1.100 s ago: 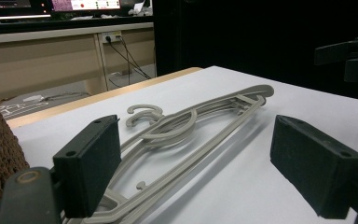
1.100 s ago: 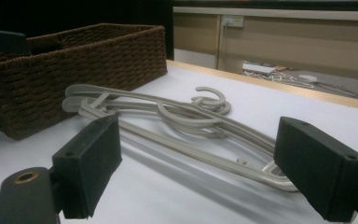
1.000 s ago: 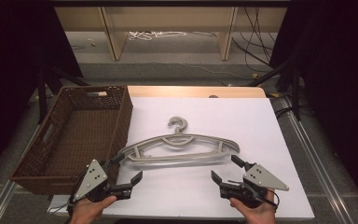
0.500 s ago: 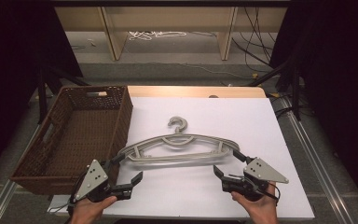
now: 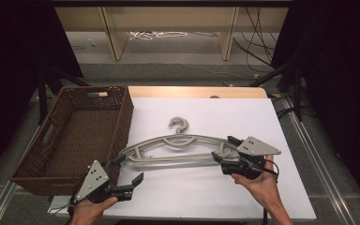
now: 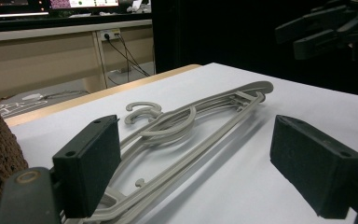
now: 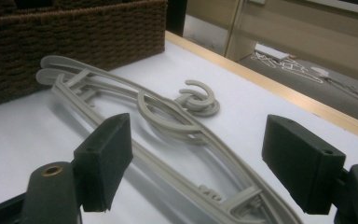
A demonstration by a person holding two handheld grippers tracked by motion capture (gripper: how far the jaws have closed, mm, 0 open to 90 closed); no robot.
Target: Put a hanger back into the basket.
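A small stack of grey plastic hangers (image 5: 178, 147) lies flat on the white tabletop (image 5: 243, 117), hooks pointing away from me. My right gripper (image 5: 222, 149) is open, its jaws straddling the stack's right end; in the right gripper view the hangers (image 7: 168, 116) run out from between the open jaws (image 7: 200, 163). My left gripper (image 5: 130, 168) is open just short of the left end, nothing between its pads. In the left gripper view the hangers (image 6: 191, 121) stretch ahead of the open jaws (image 6: 196, 172), with the right gripper (image 6: 331, 28) at the far end.
A brown wicker basket (image 5: 122, 117) stands empty at the table's left, close to the hangers' left end; its wall (image 7: 74, 37) appears in the right gripper view. Bare white surface extends to the right and front. Cables and wooden furniture legs lie beyond the far edge.
The right gripper has moved forward, away from the person, until its open jaws reach the hangers' right end. The left gripper has barely shifted.
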